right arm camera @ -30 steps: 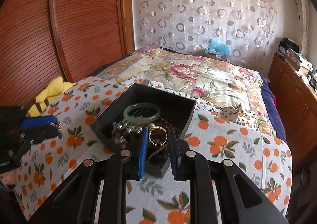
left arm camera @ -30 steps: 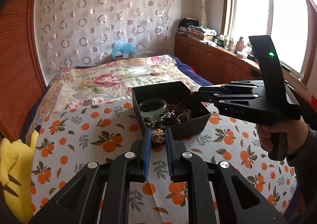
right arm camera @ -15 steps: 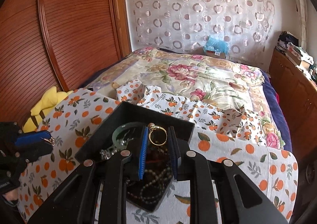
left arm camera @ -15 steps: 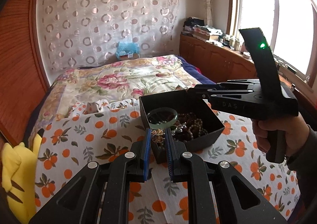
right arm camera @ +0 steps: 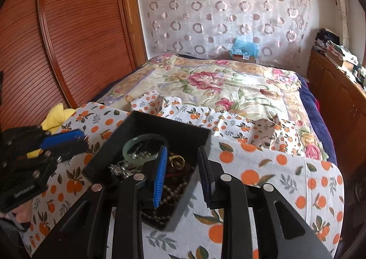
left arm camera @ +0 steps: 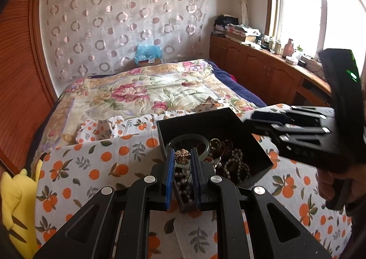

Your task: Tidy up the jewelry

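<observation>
Over the box [left arm camera: 256, 144] the left gripper [left arm camera: 182, 160] pinches a brooch [left arm camera: 182, 156]; the right gripper [right arm camera: 181, 167] gapes wide above a ring [right arm camera: 177, 161]. No writing is legible.

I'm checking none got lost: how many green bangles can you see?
1: the green bangle lies in the black box, on top of the beaded jewelry at its far-left side. Others could be buried under the beads.

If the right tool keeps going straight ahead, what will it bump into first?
Probably the gold ring lying in the black box. The right tool is open and points down into the box, with the ring in line between its fingers. Depth is hard to judge, so it might touch the dark beads first.
</observation>
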The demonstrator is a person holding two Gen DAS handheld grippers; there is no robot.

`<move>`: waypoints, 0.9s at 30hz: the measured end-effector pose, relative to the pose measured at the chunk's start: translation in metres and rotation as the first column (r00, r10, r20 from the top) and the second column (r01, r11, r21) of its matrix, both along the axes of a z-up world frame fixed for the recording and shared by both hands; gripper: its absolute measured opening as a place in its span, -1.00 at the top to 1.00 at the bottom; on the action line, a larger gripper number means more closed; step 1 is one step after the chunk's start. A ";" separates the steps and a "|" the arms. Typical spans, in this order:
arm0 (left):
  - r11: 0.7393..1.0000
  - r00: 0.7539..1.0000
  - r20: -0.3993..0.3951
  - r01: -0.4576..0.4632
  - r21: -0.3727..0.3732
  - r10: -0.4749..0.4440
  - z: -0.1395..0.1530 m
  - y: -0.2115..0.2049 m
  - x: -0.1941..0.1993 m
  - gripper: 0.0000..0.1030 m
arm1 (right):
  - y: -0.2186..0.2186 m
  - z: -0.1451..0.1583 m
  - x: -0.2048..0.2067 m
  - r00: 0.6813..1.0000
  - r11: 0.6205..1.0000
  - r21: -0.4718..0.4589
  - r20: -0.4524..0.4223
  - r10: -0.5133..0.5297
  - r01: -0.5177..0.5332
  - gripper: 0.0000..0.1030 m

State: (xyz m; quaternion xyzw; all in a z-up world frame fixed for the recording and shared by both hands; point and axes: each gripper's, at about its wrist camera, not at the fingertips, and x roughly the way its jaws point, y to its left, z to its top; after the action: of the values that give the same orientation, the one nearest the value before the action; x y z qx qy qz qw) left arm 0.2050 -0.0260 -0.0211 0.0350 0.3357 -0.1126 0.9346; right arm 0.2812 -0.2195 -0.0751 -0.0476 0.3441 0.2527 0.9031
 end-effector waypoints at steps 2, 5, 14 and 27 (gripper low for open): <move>1.000 1.000 -0.003 -0.001 0.005 0.001 -0.001 -0.004 0.007 0.75 | -0.004 -0.002 -0.004 1.000 1.000 -0.008 0.006 -0.006 0.006 0.42; 1.000 1.000 -0.006 -0.005 0.011 0.005 -0.003 -0.011 0.015 0.75 | -0.013 -0.003 -0.011 1.000 1.000 0.000 0.011 -0.014 0.014 0.42; 0.999 0.999 -0.015 -0.030 0.031 0.030 -0.007 -0.016 0.005 0.23 | -0.030 -0.002 -0.036 0.998 0.999 0.018 0.049 -0.040 0.039 0.41; 0.995 0.990 0.099 -0.101 0.000 0.101 0.016 0.007 -0.079 -0.85 | -0.044 0.009 -0.110 0.977 0.988 0.091 0.164 -0.137 0.123 -0.39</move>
State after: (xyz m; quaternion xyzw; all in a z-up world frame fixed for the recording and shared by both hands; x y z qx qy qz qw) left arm 0.1264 -0.0188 -0.0052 0.0259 0.2908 -0.0624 0.9544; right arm 0.1716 -0.2636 -0.0657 -0.0101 0.2579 0.2018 0.9448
